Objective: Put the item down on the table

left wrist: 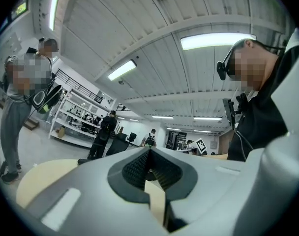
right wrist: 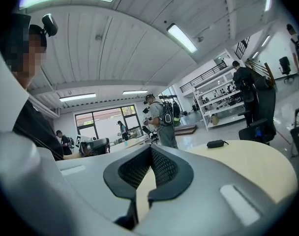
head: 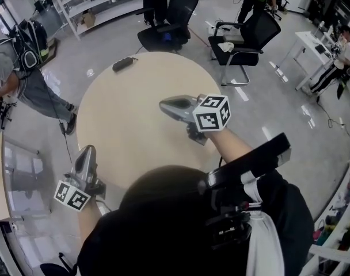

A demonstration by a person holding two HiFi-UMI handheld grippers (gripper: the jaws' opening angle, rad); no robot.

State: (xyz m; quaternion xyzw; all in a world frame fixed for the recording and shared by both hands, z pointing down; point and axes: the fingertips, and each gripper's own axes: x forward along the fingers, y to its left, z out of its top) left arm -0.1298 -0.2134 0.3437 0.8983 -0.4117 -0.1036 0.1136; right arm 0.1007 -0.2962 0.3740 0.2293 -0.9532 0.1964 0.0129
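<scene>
1. The left gripper (left wrist: 149, 149) has its jaws together. The ribbed black pads (left wrist: 139, 167) meet at the tip and nothing is between them.
2. The right gripper (right wrist: 150, 147) is closed the same way, pad against pad at the tip, and it holds nothing.
3. In the head view the left gripper (head: 87, 152) sits at the near-left rim of the table, pointing away from the person. Its marker cube (head: 71, 195) is at the back, toward the wrist.
4. The right gripper (head: 163, 104) is over the middle of the tabletop and points toward the view's left. Its marker cube (head: 213, 112) is just behind it, on the person's bare forearm (head: 235, 145).
5. The round beige table (head: 123, 119) lies under both tools. Its surface shows through the small gap below each pair of pads.
6. The item, a small black pouch (head: 124, 63), lies flat on the table at the far rim, well apart from both grippers. The right gripper view shows it on the table edge (right wrist: 217, 143), and the left gripper view shows it as a low dark shape (left wrist: 85, 160).
7. Two black office chairs stand on the glossy floor past the far rim, one straight ahead (head: 169, 25) and one to the right (head: 247, 39).
8. A person with a backpack (head: 19, 68) stands to the left, and white shelving (head: 94, 4) runs along the back.
</scene>
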